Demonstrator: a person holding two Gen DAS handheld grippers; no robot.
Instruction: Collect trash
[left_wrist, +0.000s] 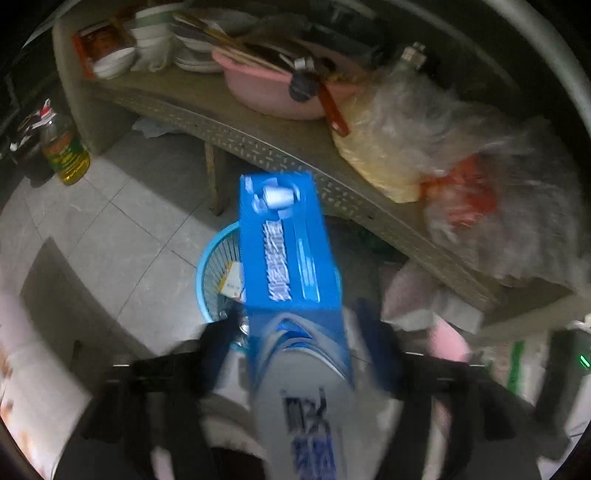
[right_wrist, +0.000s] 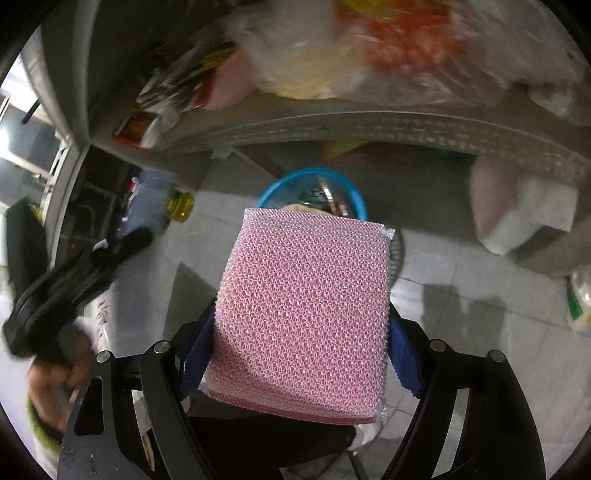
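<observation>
"Blue box (left_wrist: 288, 251), left tool (left_wrist: 299, 325)?" asks A.
B: "Spread wide, box loose between fingers, blue basket (left_wrist: 201, 273) at its 8 o'clock. Right tool (right_wrist: 299, 350) clamps pink sponge (right_wrist: 303, 302); basket at 12 o'clock."

A low beige woven-pattern shelf (left_wrist: 236, 136) runs across the back. At its far left end sit stacked white bowls (left_wrist: 122, 55) and white plates (left_wrist: 195, 55). A round pink plastic basin (left_wrist: 266, 94) sits mid-shelf, full of utensils. Toward the right end slumps a crinkled clear plastic bag (left_wrist: 443, 147). Down on the grey tiled floor (left_wrist: 122, 229), left of the shelf, stands a yellow cooking-oil bottle (left_wrist: 66, 155).
</observation>
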